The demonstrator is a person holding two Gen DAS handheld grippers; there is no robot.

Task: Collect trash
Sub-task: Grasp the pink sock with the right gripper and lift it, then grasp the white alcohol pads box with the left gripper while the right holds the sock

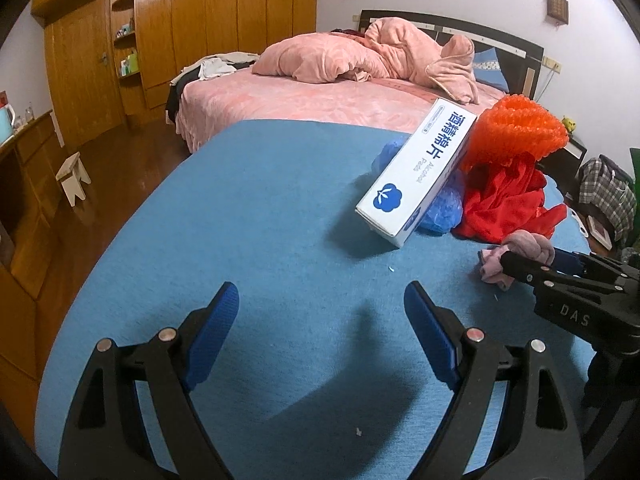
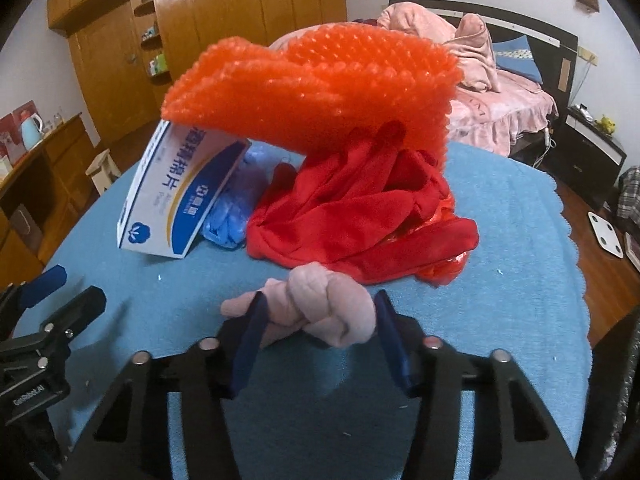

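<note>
Trash in a pile on blue table cloth (image 2: 500, 240): white box (image 2: 176, 196) w/ blue print leaning tilted on blue gloves (image 2: 230, 220), red cloth (image 2: 360, 216) beside them, orange bubble wrap (image 2: 312, 92) on top. Pink knotted rag (image 2: 320, 312) lying just in front of red cloth, near edge of pile. Right gripper (image 2: 318, 336) w/ jaws spread, one either side of rag, touching or nearly. Left gripper (image 1: 320, 320) low over bare cloth, jaws wide apart, nothing btwn. Pink bed (image 1: 304, 96) behind table.
</note>
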